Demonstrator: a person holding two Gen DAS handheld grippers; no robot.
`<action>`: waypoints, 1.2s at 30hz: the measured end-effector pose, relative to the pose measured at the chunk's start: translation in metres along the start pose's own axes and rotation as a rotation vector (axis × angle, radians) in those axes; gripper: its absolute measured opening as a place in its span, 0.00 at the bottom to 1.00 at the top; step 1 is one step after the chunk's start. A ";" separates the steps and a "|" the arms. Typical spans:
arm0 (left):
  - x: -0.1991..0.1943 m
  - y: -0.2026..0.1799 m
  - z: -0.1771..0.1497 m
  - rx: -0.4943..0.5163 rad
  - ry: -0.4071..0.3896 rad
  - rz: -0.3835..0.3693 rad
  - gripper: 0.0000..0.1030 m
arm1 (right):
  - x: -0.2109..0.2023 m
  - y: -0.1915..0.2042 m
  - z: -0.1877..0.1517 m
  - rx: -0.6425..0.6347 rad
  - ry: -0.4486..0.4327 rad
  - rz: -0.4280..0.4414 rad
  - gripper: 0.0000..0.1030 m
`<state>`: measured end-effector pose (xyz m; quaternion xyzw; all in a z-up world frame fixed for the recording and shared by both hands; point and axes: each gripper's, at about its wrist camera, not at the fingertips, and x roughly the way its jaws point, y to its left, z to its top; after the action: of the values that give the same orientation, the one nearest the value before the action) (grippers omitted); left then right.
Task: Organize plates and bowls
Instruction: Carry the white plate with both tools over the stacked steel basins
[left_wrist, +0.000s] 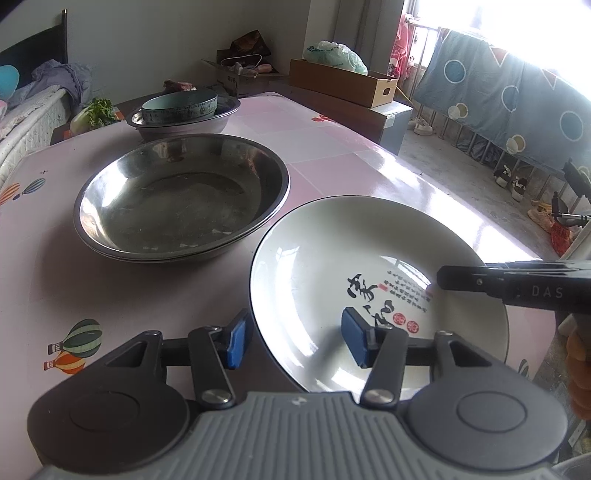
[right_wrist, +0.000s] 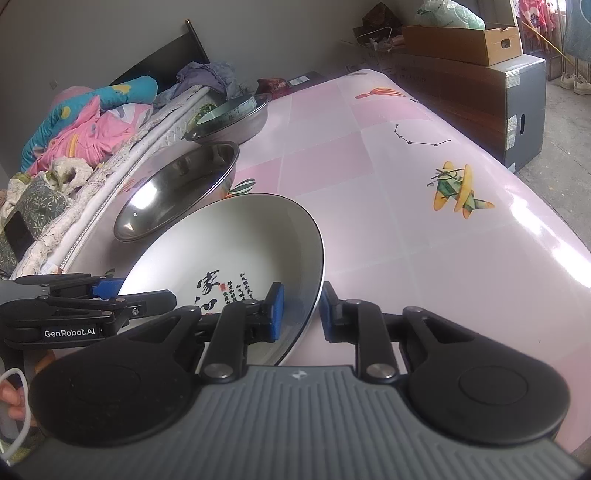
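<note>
A white plate (left_wrist: 314, 258) (right_wrist: 229, 240) with black calligraphy sits low over the pink table (left_wrist: 369, 166), tilted a little. My left gripper (left_wrist: 295, 341) (right_wrist: 140, 293) stands open astride its left rim; neither blue pad touches it. My right gripper (right_wrist: 301, 314) (left_wrist: 443, 278) is shut on the opposite rim, one pad inside the plate and one outside. Just beyond the plate lie two stacked wide steel basins (left_wrist: 177, 199) (right_wrist: 177, 184). Farther back, a teal bowl (left_wrist: 181, 105) (right_wrist: 229, 107) rests in a smaller steel bowl (left_wrist: 184, 127) (right_wrist: 236, 129).
A bed with heaped bedding (right_wrist: 74, 147) runs along the table's left side. Cardboard boxes (left_wrist: 343, 81) (right_wrist: 480, 44) stand past the far end. The table's right edge (right_wrist: 554, 229) drops to the floor. A person's hand (left_wrist: 580, 369) shows at the right.
</note>
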<state>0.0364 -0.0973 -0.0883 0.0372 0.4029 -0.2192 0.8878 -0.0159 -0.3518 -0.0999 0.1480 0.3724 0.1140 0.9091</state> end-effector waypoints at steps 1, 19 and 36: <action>0.001 -0.002 0.000 0.005 -0.001 -0.001 0.55 | 0.001 0.001 0.000 -0.006 -0.007 -0.003 0.21; -0.005 -0.003 -0.001 -0.012 -0.022 0.007 0.46 | -0.003 0.001 -0.001 0.006 -0.038 -0.005 0.23; -0.015 -0.005 0.002 -0.031 -0.043 0.001 0.46 | -0.018 0.006 0.004 -0.003 -0.069 -0.002 0.23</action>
<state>0.0270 -0.0968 -0.0757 0.0186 0.3870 -0.2133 0.8969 -0.0261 -0.3531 -0.0832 0.1499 0.3408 0.1085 0.9217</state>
